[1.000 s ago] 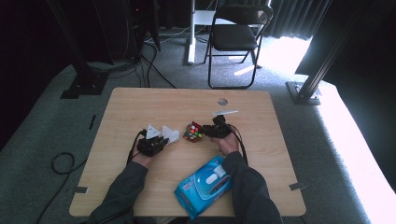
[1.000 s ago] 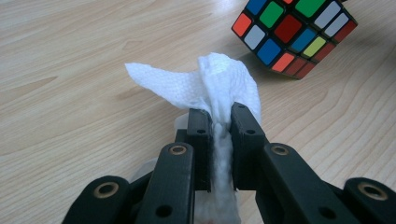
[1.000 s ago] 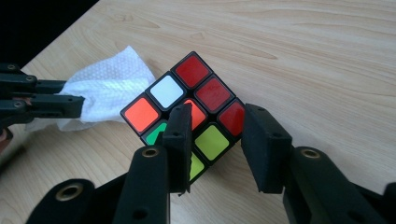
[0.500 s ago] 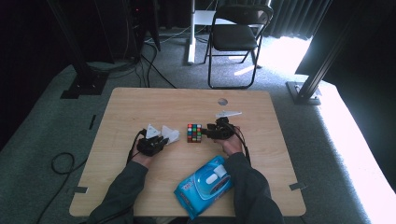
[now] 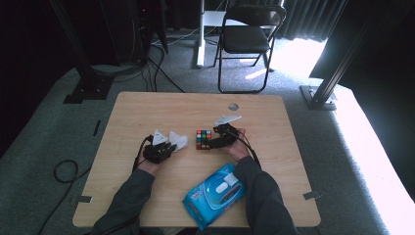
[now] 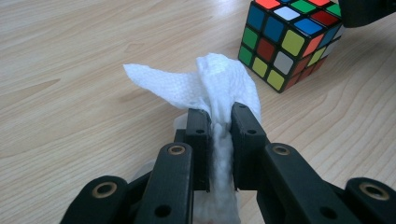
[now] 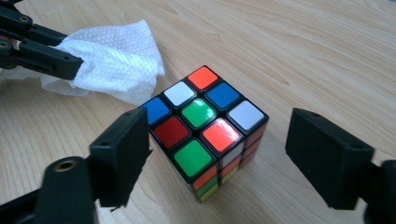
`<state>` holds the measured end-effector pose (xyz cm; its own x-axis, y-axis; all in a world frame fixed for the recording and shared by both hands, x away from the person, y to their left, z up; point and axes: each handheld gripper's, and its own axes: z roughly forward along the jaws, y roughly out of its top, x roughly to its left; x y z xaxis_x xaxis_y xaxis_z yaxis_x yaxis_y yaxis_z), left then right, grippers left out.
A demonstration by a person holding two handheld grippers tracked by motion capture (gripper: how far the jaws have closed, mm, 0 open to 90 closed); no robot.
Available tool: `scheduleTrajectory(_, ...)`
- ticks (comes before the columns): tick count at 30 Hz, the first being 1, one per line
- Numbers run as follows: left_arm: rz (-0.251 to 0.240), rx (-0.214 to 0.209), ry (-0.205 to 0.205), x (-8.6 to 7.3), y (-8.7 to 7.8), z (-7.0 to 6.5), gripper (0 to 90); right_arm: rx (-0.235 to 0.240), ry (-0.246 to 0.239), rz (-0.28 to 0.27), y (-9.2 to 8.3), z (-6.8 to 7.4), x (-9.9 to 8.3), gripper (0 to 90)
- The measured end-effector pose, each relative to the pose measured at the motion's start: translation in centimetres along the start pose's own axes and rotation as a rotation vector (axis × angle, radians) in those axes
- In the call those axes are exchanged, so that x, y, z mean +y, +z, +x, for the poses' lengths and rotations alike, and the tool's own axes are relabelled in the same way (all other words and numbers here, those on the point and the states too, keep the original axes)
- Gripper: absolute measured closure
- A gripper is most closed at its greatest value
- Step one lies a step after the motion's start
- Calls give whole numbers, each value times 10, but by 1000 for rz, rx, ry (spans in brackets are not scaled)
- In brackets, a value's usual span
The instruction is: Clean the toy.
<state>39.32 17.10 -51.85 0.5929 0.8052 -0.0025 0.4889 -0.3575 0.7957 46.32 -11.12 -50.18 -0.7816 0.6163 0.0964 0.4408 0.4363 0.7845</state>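
Left tongs [image 6: 219, 114] clamped on a white wipe [image 6: 219, 86]: the wipe is bunched between the two black jaws, with its free end fanning out ahead of the tips and lying over the table [image 6: 70, 60].

Right tongs [image 7: 217, 154] apart, jaws just been opening. Rubik's cube [image 7: 203, 128] sits between them on the table, standing on its own. The near jaw is just beside the cube's blue/red corner; can't tell if it touches. The far jaw is clearly off the cube, with a gap of bare wood showing.

Cube is upright, flat on the table, top face showing orange, white, blue, green and red tiles.

From the left tongs, the cube is ahead and to the right, near the wipe's free end but apart from it. From the right tongs, the wipe and the left tongs' jaws are ahead and to the left of the cube.

High view: left tongs [image 5: 169, 145] and right tongs [image 5: 211, 143] flank the cube [image 5: 203, 139] mid-table. Blue wipe pack [image 5: 215, 195] lies behind the right tongs, by the forearm.
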Motion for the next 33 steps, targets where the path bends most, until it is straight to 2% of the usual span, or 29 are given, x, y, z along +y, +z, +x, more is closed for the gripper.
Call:
scheduleTrajectory(7,-4,-5,1,1,-1,0,789,21,-86,10,5,2,5,209)
scheduleTrajectory(9,-4,-4,1,1,-1,0,788,11,-108,29,8,1,7,200)
scheduleTrajectory(10,-2,-4,4,2,-1,0,788,27,-105,33,9,1,7,199)
scheduleTrajectory(15,-6,0,4,3,-5,2,787,49,-101,32,16,-3,8,180)
scheduleTrajectory(19,-8,-2,-1,2,-4,2,786,54,-120,46,19,-2,9,182)
scheduleTrajectory(26,-11,-9,-3,2,-3,0,773,51,-152,53,15,1,10,327)
scheduleTrajectory(30,-11,-8,-2,3,-3,1,772,48,-161,55,15,3,9,318)
scheduleTrajectory(33,-11,-10,-1,3,-3,0,772,47,-171,68,18,5,9,260)
